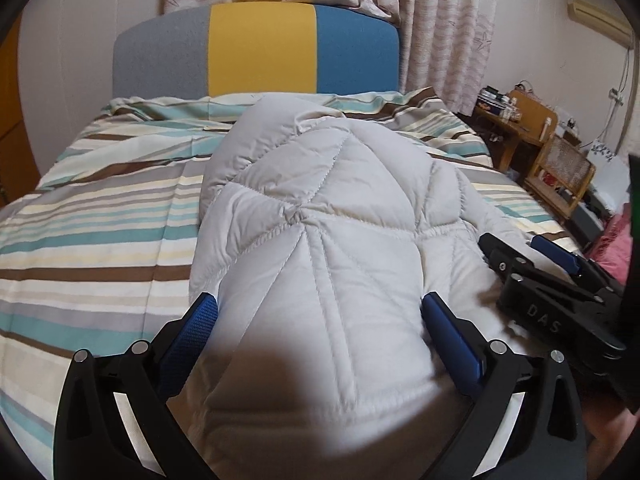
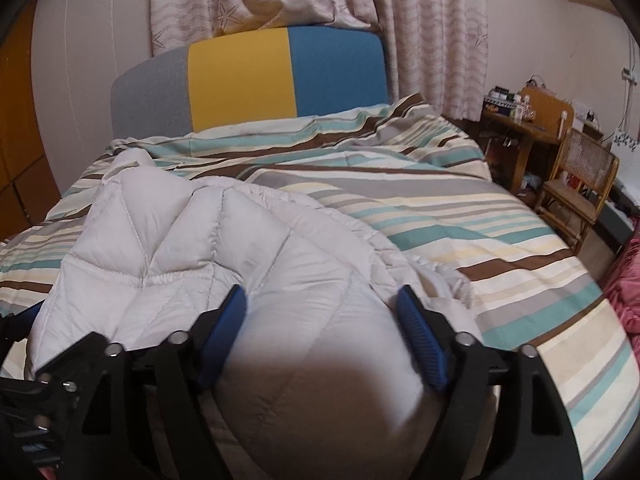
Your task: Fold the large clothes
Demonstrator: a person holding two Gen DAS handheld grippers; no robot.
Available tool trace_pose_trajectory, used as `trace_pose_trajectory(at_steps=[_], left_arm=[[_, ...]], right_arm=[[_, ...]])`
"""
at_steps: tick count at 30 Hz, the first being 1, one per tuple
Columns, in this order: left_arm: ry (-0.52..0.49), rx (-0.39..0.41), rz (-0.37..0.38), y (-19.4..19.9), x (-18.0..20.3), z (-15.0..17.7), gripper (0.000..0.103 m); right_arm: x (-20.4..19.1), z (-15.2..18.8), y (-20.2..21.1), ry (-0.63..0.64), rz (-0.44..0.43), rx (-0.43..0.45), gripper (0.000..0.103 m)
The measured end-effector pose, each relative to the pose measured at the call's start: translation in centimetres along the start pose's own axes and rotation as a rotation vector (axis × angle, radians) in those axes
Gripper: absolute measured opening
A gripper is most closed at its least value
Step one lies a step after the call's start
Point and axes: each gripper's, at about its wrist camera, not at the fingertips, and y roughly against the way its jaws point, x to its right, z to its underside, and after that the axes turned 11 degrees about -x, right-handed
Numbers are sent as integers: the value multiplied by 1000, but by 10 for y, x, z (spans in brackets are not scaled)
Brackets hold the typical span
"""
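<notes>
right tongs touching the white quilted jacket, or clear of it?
Cannot tell. In the right wrist view the right tongs straddle the puffy white quilted jacket, jaws wide; fabric bulges up to both blue pads, but neither pressing nor a gap shows plainly.

Two close wrist views, sharing headboard (image 1: 256,48)

The big pale grey jacket (image 1: 320,216) is soft, puffy cloth with stitched lines, smooth and a little shiny. Under it the bed cover (image 1: 100,216) is thin striped cloth, matt, with small wrinkles. The far headboard (image 1: 256,50) looks like rough woven cloth in grey, yellow and blue. The curtains (image 1: 440,32) behind it are light printed cloth. The left gripper (image 1: 318,312) has hard black plastic arms, matt, with small shiny metal pins, and its fingers (image 1: 200,320) wear blue bumpy rubbery pads. The right gripper (image 2: 322,312) looks the same. At the far right, the small table (image 2: 516,128) and chair (image 2: 576,184) are brown wood.
</notes>
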Motion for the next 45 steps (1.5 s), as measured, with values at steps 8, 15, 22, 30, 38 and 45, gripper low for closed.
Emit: trace_pose_trajectory(at_steps=[8,15,22,30,38,45], left_arm=[[37,23,22,24,-24,13,100],[50,-32,56,28,-47,25,100],[60,-124,180,22,-60,26,100],[35,-188,269,13,-53,32,100],[62,-256,322,-4,-47,33,98],[-29,-212,291,14,-31,33,73]], right_arm=[[12,4,26,-63,-14,-15,89],[31,20,47,-163,-51,-63,94],[55,32,44,-264,-127,-153,101],[65,42,20,-321,-247,-273,101],[80,48,-3,-399,-446,-356,96],[79,52,9,-387,-543,-305,72]])
